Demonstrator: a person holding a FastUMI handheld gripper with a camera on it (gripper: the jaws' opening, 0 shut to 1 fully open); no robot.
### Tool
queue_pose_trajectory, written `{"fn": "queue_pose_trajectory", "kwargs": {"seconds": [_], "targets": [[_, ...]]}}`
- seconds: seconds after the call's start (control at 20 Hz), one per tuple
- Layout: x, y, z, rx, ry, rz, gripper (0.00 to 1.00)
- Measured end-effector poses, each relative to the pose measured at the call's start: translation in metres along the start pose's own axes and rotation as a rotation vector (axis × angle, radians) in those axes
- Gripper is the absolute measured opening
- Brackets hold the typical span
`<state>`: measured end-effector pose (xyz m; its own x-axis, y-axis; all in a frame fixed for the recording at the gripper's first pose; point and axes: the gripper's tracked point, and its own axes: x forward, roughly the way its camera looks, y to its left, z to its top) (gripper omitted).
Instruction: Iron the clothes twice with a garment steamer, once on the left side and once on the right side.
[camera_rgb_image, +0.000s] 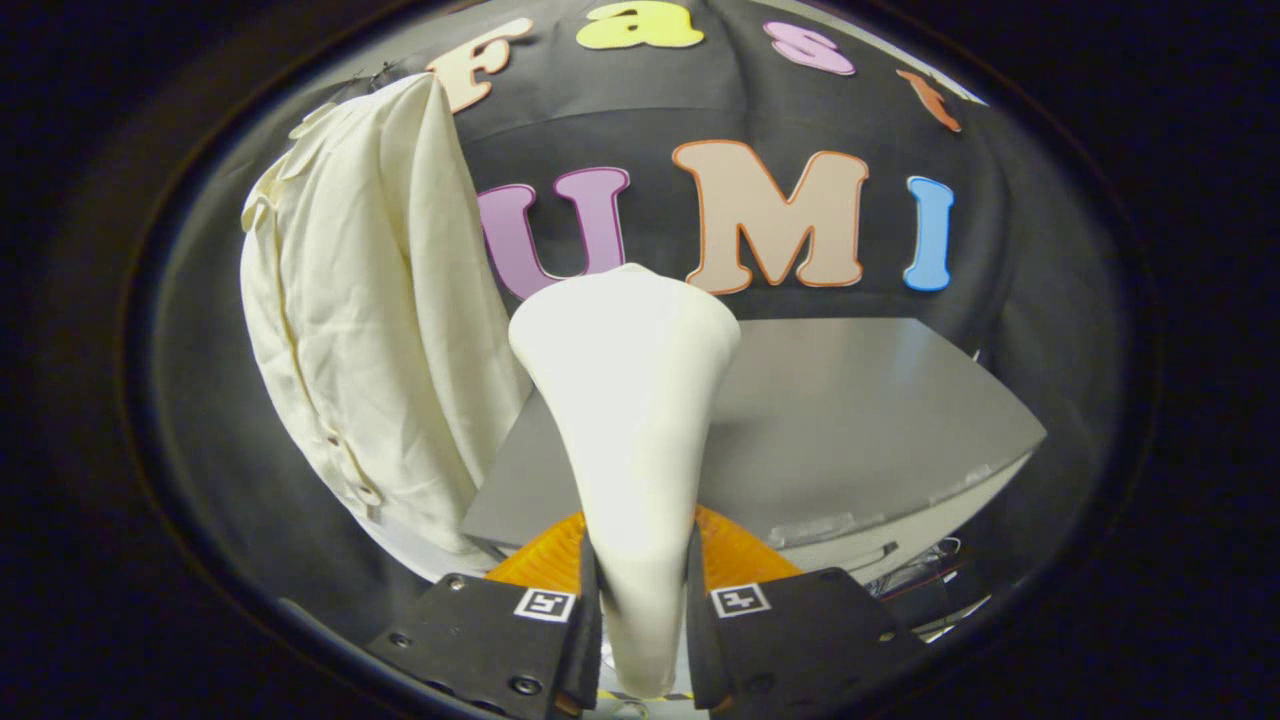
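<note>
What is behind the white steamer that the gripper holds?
Behind the steamer, which the gripper clamps, lies a grey table. The cream garment hangs beside it. An orange part peeks out low; the steamer covers the rest.

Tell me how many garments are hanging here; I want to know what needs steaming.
1: a cream shirt hangs against the booth wall, beyond the fingers to one side of the steamer, which the gripper holds. Others may be hidden.

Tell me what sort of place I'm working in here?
Likely a staged recording booth, not a home: black cloth wall behind, a cream garment hanging against it, a grey table. The tongs are shut on the white steamer.
</note>
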<state>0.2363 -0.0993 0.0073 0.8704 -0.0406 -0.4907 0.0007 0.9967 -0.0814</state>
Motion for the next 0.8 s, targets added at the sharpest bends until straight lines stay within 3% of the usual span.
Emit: {"fn": "queue_pose_trajectory", "kwargs": {"seconds": [0.4, 0.8], "targets": [[-0.094, 0.060, -0.004, 0.071, -0.143, -0.020, 0.33], [-0.139, 0.176, 0.015, -0.005, -0.215, 0.053, 0.33]]}}
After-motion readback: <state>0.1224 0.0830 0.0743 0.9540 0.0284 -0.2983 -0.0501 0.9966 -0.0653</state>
